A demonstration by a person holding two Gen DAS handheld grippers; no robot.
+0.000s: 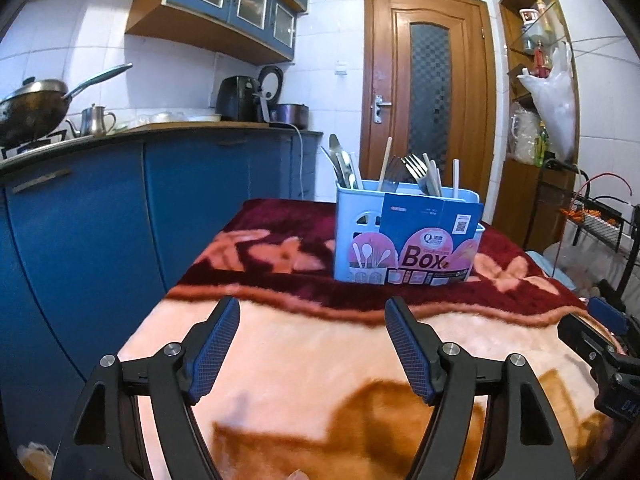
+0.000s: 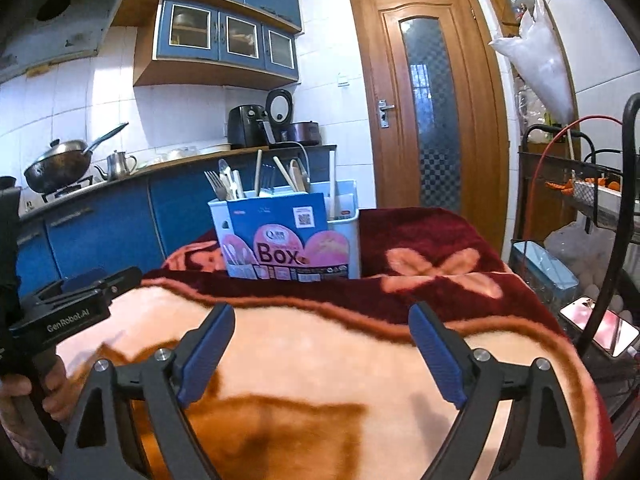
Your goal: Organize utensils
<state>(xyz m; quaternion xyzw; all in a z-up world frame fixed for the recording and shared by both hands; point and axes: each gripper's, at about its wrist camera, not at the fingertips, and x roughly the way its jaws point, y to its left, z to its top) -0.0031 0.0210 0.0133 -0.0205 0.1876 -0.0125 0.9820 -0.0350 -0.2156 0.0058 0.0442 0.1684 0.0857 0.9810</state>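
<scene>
**Both grippers held wide over the blanket, utensil box parked at the far end**

Nearest the camera, the left gripper is seen with its blue-padded fingers spread wide apart, nothing caught between them. Same story for the right gripper: jaws spread, nothing pinched, just blanket showing in the gap. Both are held above the fuzzy blanket, over its peach and orange near part. In the right wrist view the left gripper's body is caught at the left edge, with a hand wrapped around its handle.

A bit farther on, the blanket turns dark red with pink flower shapes. On that dark red band the light blue utensil box is set upright, well apart from both grippers. A blue and pink card label with "Box" printed on it is propped across its near face. Forks, spoons and pale sticks that could be chopsticks are stood in its compartments, handles down; which compartment holds which can't really be sorted out.

Far left, blue kitchen cabinets are lined up under a counter, with a wok and a metal kettle on top. Far back, a wooden door is shut.
</scene>
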